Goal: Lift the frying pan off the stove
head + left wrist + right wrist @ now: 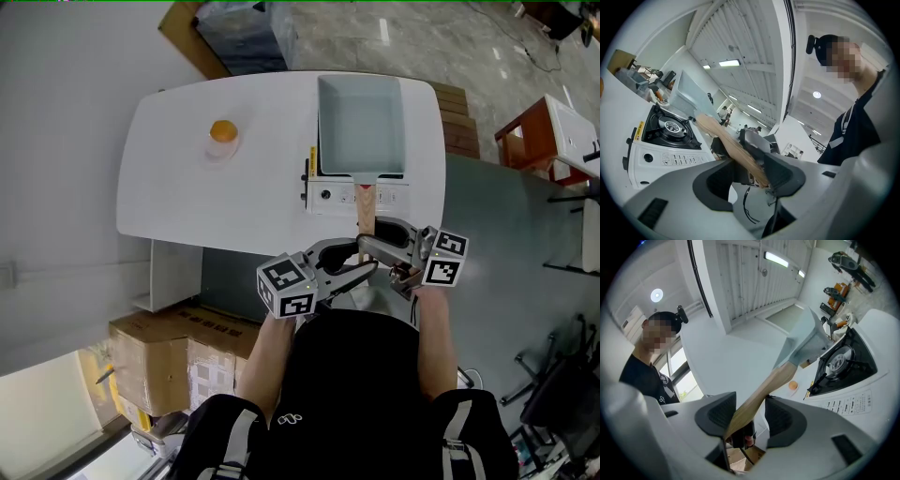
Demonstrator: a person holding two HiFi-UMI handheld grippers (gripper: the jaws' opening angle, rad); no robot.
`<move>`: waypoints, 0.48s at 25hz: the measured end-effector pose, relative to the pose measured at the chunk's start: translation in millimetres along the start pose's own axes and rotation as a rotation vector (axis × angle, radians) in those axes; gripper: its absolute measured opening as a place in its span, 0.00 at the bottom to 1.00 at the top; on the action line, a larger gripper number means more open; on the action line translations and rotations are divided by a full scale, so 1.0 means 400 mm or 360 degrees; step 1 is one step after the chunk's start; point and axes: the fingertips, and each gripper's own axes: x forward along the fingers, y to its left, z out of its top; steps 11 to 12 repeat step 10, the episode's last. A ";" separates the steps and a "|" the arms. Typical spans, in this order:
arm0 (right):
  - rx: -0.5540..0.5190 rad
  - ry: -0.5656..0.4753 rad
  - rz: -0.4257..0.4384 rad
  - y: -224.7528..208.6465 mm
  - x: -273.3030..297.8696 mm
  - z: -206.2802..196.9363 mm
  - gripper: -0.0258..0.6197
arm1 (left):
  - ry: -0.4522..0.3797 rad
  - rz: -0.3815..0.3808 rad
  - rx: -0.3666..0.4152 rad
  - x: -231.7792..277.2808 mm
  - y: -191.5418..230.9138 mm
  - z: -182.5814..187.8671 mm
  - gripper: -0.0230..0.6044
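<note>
A square grey-blue frying pan [361,122] with a wooden handle [365,208] hangs over the white portable stove [330,197] on the white table [178,187]. In both gripper views the pan [689,96] [806,341] sits above the bare burner [670,126] [841,361], not touching it. My right gripper [367,244] [746,416] is shut on the handle [761,397] near its end. My left gripper [361,262] [747,180] comes in from the other side and closes on the handle's tip [740,152], which lies against one pad.
A clear cup holding something orange [223,134] stands at the table's left. Cardboard boxes [178,352] sit on the floor at the left, beside a white shelf unit [173,272]. A reddish stool [530,131] and office chairs [562,394] are at the right.
</note>
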 end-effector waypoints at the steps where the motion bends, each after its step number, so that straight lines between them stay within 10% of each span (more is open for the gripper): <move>1: -0.0002 0.0001 -0.0003 0.001 -0.002 -0.001 0.35 | 0.0003 -0.0002 0.0002 0.001 -0.002 -0.002 0.37; 12: -0.0007 0.0000 -0.0017 -0.002 -0.009 -0.003 0.35 | 0.0000 -0.0011 -0.0002 0.007 -0.002 -0.007 0.37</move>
